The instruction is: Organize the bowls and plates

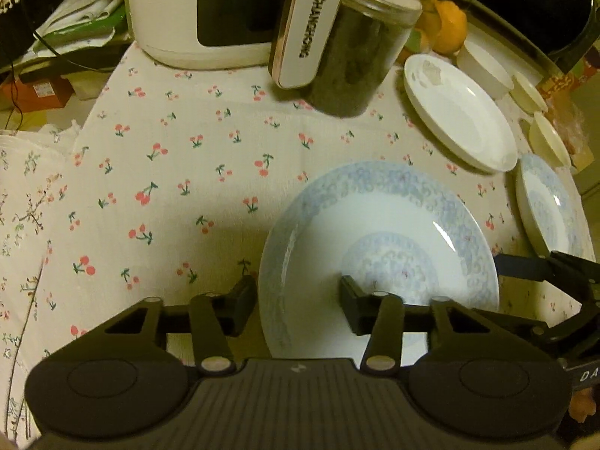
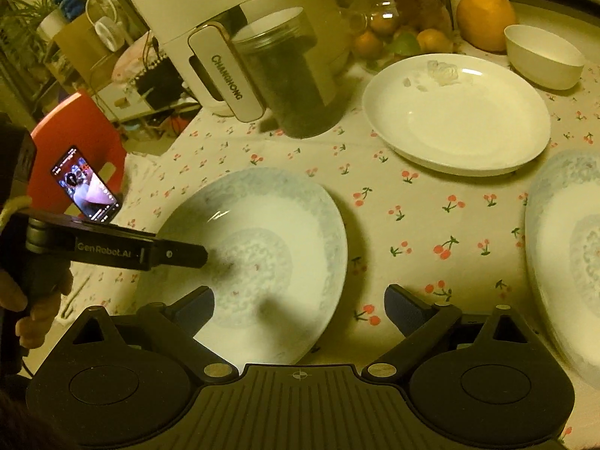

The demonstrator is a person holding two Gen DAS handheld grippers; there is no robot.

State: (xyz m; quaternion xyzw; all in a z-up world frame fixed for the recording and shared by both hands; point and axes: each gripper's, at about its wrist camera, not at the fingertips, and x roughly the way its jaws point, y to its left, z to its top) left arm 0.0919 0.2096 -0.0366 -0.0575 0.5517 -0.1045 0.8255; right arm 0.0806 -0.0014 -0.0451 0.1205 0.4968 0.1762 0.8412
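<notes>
Jaws of the left gripper (image 1: 298,305) stand apart around the near rim of the blue-patterned plate (image 1: 378,225) on the tablecloth (image 1: 168,172). Right gripper (image 2: 300,309) is also apart, over the plate's right edge, holding nothing.

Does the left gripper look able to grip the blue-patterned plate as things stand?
Probably yes: the left gripper is open and already straddles the blue-patterned plate at its near rim, with nothing between.

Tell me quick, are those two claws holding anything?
Left gripper: open, straddling the blue-patterned plate rim, not clamped.
Right gripper: open, holding nothing.
</notes>
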